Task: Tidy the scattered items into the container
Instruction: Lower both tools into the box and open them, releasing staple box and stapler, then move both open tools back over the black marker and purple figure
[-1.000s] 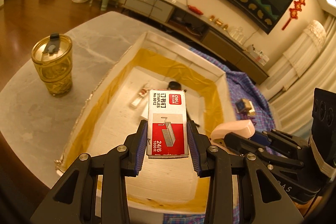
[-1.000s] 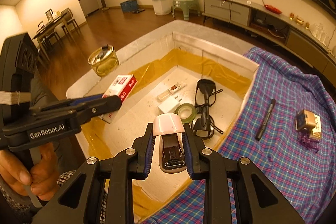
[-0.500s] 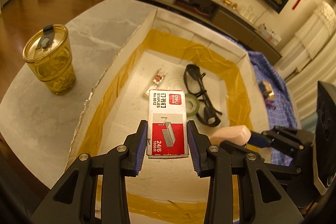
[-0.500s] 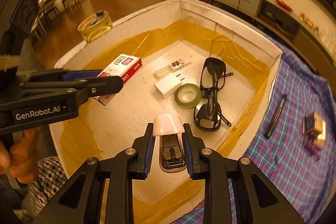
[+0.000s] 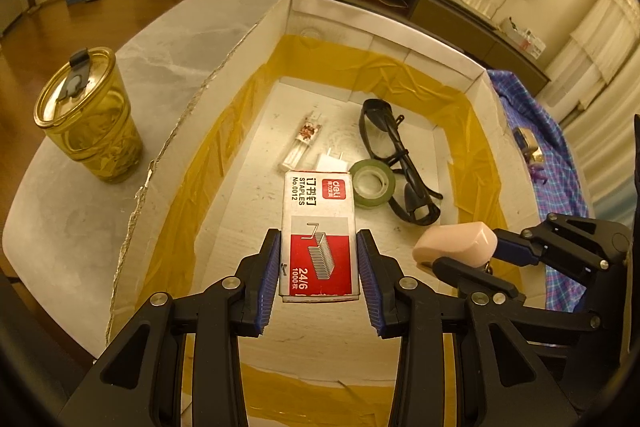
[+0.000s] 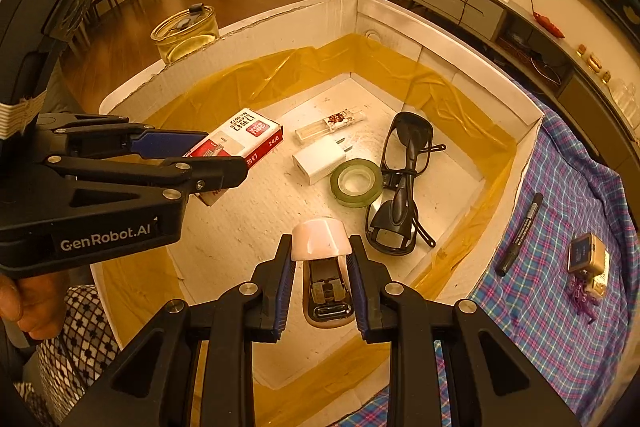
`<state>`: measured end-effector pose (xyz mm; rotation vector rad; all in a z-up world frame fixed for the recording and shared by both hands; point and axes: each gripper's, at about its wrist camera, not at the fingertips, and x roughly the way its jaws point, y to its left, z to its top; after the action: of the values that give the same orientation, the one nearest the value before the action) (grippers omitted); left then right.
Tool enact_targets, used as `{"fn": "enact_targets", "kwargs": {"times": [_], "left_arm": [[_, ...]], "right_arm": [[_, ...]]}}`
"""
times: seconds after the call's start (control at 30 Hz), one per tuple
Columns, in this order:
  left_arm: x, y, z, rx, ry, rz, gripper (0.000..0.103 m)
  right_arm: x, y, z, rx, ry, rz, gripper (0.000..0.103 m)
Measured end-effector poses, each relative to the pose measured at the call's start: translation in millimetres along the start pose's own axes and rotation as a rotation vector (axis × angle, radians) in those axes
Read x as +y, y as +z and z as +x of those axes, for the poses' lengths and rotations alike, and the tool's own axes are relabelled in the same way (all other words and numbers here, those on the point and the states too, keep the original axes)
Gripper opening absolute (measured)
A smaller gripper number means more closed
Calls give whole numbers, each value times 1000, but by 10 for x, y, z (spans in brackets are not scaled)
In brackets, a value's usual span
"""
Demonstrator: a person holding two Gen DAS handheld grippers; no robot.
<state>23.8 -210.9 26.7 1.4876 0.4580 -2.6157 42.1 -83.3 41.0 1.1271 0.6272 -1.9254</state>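
i've got both loads hanging over the box (image 6: 420,27). left gripper (image 5: 318,267) clenched on staple pack (image 5: 318,227): light, stiff card, flat sides grip well. right gripper (image 6: 320,291) grasping stapler (image 6: 322,247): denser, glossy pink cap, likely slippery, so hold the body.

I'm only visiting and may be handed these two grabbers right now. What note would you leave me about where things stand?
Left gripper: shut on the staples box, held over the cardboard box.
Right gripper: shut on the pink stapler, also over the box.
Already inside: glasses, tape roll, white charger, small clear tube.
Left to do: release both held items into the box, then collect the black marker and gold trinket from the plaid cloth.
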Motion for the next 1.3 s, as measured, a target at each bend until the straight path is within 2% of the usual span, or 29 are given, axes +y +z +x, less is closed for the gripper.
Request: {"fn": "enact_targets", "kwargs": {"times": [0.37, 0.57, 0.73, 0.93, 1.13, 1.3], "left_arm": [[0, -14, -87, -4, 29, -7, 45], [-34, -30, -196, -22, 37, -17, 45], [-165, -52, -329, -58, -6, -32, 45], [-655, -73, -526, -134, -30, 49, 45], [-1310, -34, -585, -165, -91, 132, 45], [-1822, -12, -464, -150, -132, 190, 48]], "right_arm": [[-73, -38, -190, -62, 52, 58, 29], [-192, -158, -307, -90, 126, 117, 29], [-261, -320, -408, -129, 163, 150, 29], [-496, -516, -708, -220, 190, 199, 29], [-1085, -770, -1029, -290, 130, 289, 29], [-1727, -1023, -1110, -300, 43, 371, 29]]}}
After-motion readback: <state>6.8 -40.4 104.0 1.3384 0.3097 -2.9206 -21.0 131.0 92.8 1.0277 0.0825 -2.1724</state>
